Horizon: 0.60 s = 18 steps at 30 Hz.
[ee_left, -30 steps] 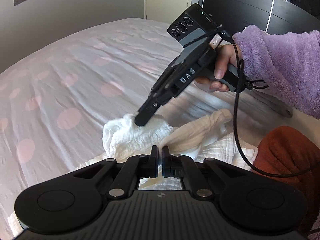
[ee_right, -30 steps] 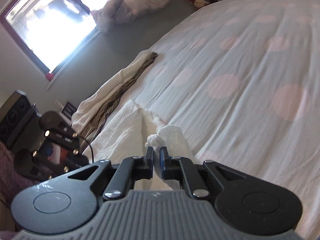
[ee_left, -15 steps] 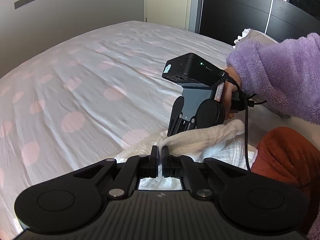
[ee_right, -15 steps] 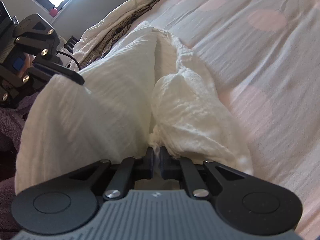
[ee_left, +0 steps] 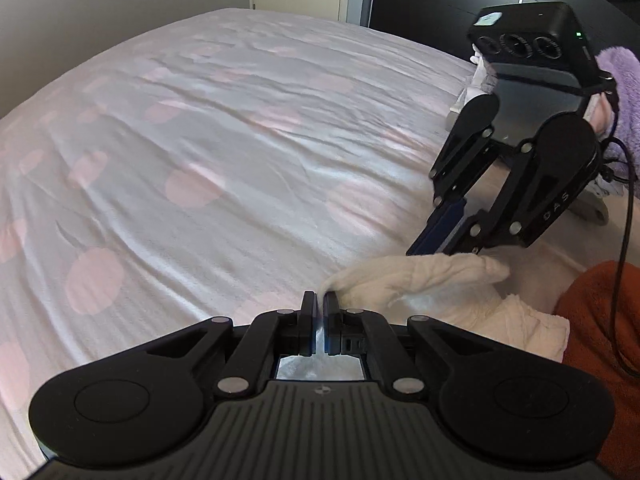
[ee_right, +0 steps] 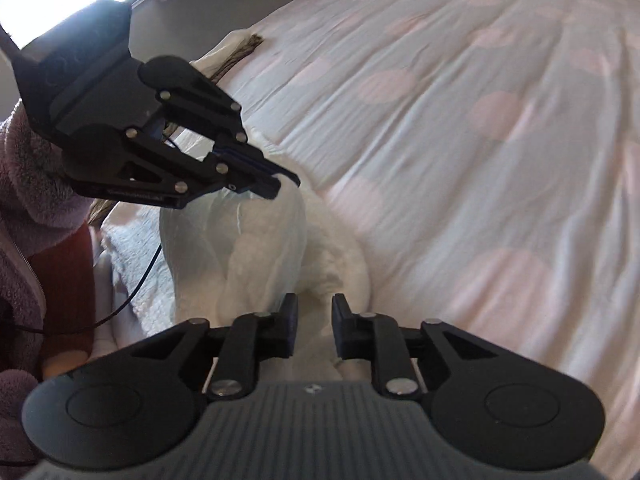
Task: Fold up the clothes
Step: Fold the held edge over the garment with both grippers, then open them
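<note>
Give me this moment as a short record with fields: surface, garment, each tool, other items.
surface: bed sheet, white with pink dots
garment: white cloth, bunched at the near edge of the bed
left tool: shut on a corner of the white cloth
right tool: jaws have just been opening; they stand apart with cloth in the gap, pads not pressing it
other items: striped cloth farther along the bed edge; purple fleece sleeve on the arm holding the right tool
</note>
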Motion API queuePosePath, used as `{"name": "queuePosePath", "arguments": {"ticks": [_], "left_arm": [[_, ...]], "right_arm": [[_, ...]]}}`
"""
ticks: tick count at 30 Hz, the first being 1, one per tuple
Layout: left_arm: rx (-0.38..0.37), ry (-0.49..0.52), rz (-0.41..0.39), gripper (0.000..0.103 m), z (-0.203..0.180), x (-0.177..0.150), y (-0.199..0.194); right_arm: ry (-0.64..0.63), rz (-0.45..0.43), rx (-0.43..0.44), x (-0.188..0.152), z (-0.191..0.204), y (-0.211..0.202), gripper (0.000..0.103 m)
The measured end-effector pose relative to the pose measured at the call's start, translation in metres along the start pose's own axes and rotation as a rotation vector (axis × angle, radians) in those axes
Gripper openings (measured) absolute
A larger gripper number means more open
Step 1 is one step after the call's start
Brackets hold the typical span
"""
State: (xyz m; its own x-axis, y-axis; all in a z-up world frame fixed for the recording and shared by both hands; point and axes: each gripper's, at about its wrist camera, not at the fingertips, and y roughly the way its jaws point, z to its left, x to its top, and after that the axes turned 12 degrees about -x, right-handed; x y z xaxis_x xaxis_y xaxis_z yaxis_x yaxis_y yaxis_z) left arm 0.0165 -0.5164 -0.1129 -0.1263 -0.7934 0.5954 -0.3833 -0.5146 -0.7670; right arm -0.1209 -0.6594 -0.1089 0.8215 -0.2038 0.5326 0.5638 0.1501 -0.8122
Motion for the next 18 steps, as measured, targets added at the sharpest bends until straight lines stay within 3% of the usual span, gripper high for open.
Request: {"name": "queuePosePath", "arguments": {"ticks": [7, 10, 15, 18], "left_arm": [[-0.012, -0.132, -0.105, 0.010, 0.015, -0.001, -0.009], [0.032, -0.164, -0.164, 0.013, 0.009, -0.001, -0.034], [0.160, -0.223, -0.186, 0.014, -0.007, -0.021, -0.074], [0.208, -0.269, -0.188, 0.014, -0.017, -0.044, -0.092]], "right_arm": [[0.171, -0.223, -0.274, -0.002, 0.015, -0.045, 0.023], [0.188, -0.305, -0.293, 0.006, 0.034, -0.046, 0.023], [0.257, -0.280, -0.282, 0.020, 0.063, -0.010, 0.023], [0.255, -0.200, -0.343, 0.020, 0.071, 0.018, 0.022]]}}
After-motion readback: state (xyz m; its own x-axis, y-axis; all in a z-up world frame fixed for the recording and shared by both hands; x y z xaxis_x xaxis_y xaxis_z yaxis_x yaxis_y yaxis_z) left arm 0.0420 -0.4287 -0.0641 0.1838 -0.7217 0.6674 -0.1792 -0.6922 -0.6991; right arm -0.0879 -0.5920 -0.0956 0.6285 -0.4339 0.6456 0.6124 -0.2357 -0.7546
